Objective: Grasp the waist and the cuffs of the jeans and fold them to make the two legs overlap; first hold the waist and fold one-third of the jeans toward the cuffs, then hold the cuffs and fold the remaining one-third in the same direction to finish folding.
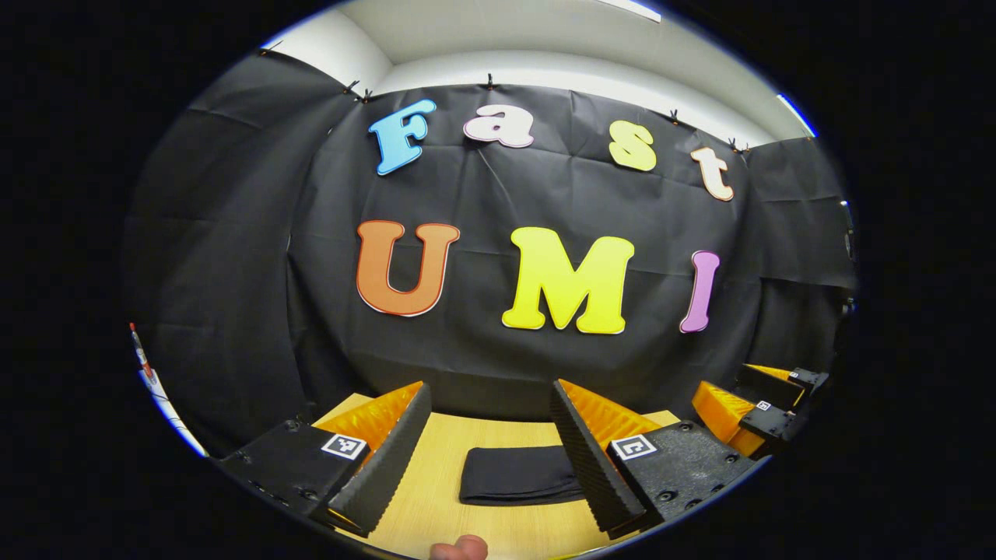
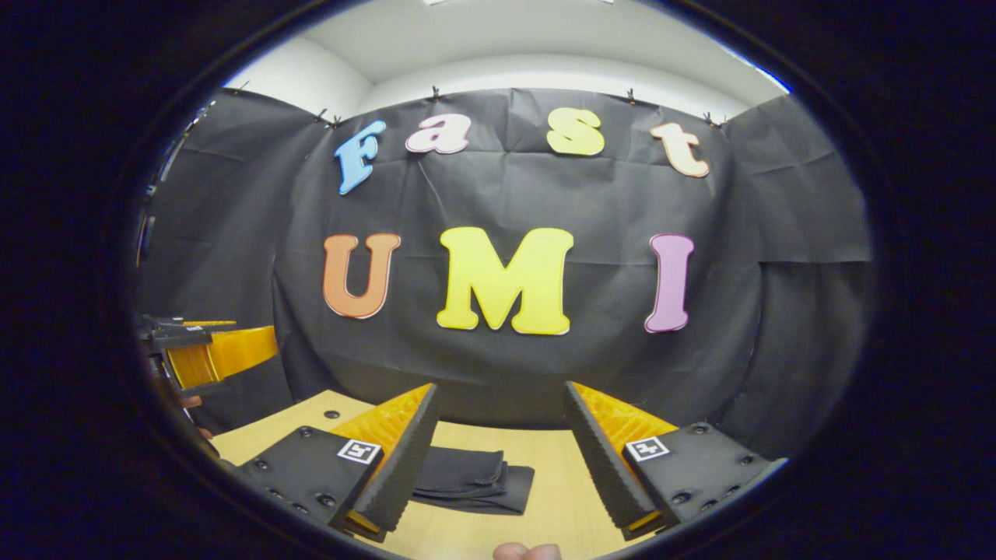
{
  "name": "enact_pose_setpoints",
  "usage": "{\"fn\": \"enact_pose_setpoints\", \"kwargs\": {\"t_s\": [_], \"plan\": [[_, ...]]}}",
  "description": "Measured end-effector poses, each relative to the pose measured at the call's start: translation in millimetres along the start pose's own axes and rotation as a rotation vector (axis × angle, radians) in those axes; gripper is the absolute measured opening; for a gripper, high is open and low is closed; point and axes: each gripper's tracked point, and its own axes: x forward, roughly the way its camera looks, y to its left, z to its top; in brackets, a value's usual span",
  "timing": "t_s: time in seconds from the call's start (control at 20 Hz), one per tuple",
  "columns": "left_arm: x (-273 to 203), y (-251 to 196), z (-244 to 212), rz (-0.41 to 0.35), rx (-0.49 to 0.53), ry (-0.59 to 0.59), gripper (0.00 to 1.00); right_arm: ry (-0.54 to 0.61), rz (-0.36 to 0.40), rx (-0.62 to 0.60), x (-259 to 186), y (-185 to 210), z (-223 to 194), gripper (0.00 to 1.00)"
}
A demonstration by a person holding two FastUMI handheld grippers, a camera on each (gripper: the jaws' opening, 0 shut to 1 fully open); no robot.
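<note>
The jeans [image 1: 517, 474] lie folded in a small dark bundle on the table [image 1: 436, 498]. In the left gripper view, the left gripper [image 1: 489, 459] hangs above the table with its fingers wide apart and nothing between them. The jeans sit on the table just past those fingers, in the gap. The right gripper [image 1: 766, 412] is off to the side of the jeans. In the right gripper view, the right gripper [image 2: 502, 467] is also wide open and holds nothing. The jeans [image 2: 471, 481] lie near its one finger [image 2: 401, 467].
</note>
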Motion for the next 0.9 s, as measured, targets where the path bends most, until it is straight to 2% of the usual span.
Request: {"fn": "enact_pose_setpoints", "kwargs": {"t_s": [0.35,0.9], "plan": [[6,-1,1,-0.018,0.004,0.003,0.98,0.017,0.005,0.001,7,5,-4,0.94],[18,-9,-1,-0.050,0.002,-0.004,0.98,0.017,-0.027,0.001,17,-4,-4,0.94]]}}
